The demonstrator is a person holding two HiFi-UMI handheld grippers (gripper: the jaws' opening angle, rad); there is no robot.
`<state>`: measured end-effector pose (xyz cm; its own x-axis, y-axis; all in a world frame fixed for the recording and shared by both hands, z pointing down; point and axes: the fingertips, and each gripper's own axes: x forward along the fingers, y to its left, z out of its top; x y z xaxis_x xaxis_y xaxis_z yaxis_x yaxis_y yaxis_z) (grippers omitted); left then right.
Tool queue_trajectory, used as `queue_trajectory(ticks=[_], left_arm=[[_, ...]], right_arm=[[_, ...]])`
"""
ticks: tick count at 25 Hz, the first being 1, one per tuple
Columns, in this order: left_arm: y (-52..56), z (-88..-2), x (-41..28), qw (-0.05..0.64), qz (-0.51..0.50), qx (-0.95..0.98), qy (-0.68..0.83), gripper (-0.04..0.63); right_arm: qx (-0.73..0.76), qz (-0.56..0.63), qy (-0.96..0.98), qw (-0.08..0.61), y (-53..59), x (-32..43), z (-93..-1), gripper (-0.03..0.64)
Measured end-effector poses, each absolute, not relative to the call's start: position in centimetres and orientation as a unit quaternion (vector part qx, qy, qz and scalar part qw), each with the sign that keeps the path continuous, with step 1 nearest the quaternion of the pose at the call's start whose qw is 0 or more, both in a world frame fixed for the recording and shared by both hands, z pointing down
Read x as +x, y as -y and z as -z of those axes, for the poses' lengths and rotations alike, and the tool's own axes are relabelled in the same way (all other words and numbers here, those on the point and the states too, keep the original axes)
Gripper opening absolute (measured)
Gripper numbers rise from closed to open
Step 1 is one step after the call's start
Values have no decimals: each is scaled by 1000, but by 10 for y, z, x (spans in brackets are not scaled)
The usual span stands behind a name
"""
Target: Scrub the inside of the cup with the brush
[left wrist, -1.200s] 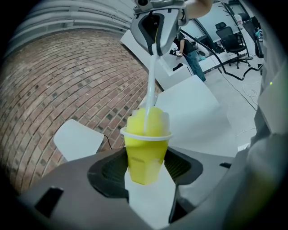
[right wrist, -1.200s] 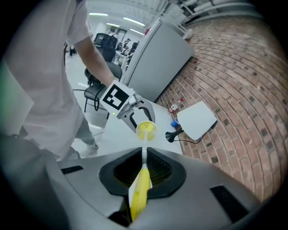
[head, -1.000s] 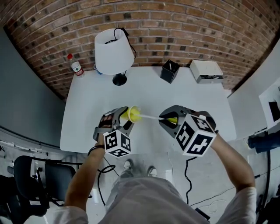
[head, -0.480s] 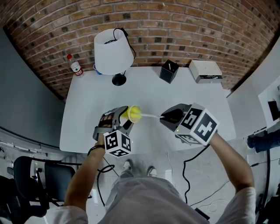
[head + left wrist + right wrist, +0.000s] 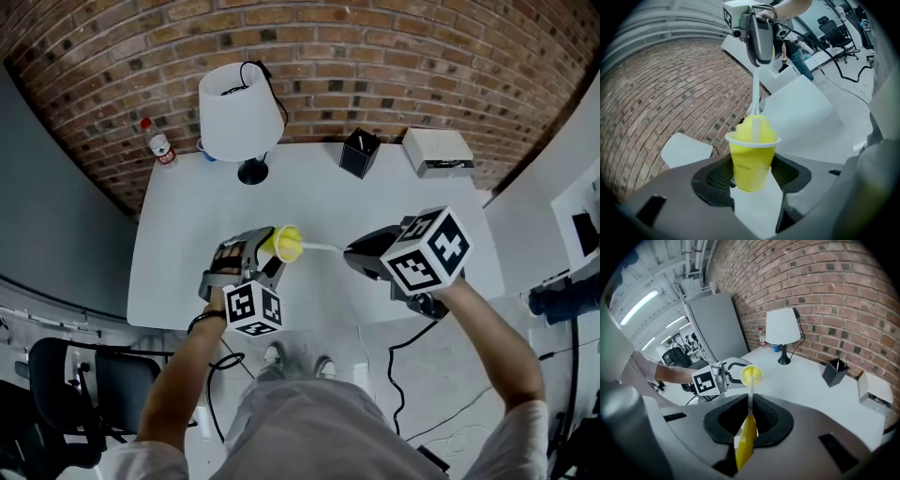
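The cup (image 5: pixel 751 161) is smooth yellow plastic, faintly glossy. The brush (image 5: pixel 755 127) has a spongy yellow head on a thin white plastic stem. The left gripper (image 5: pixel 752 172) is matt grey plastic, its pads (image 5: pixel 717 177) black and ribbed. The desk (image 5: pixel 319 197) is smooth matt white; the wall (image 5: pixel 394 75) rough brick.

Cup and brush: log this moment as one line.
left gripper shut on cup | right gripper shut on brush | brush head inside cup
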<state>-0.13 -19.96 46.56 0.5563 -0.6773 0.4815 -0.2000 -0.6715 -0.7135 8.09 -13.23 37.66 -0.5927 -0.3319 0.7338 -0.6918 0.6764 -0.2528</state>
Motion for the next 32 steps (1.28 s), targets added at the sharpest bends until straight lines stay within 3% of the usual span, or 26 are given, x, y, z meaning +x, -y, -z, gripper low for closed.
queue_trajectory(ticks=[7,17,32], left_arm=[[199,-469,0,317,392,-823,-263,262],[204,-474,2,295,383,-833,-271,262],[214,-518,3,136,344,-874,-316,262]], right_arm=[[299,-342,840,297,132,87,-382,29],[306,-336,837,306,130,95,-377,29],[333,-328,840,276,130,119,-377,29]])
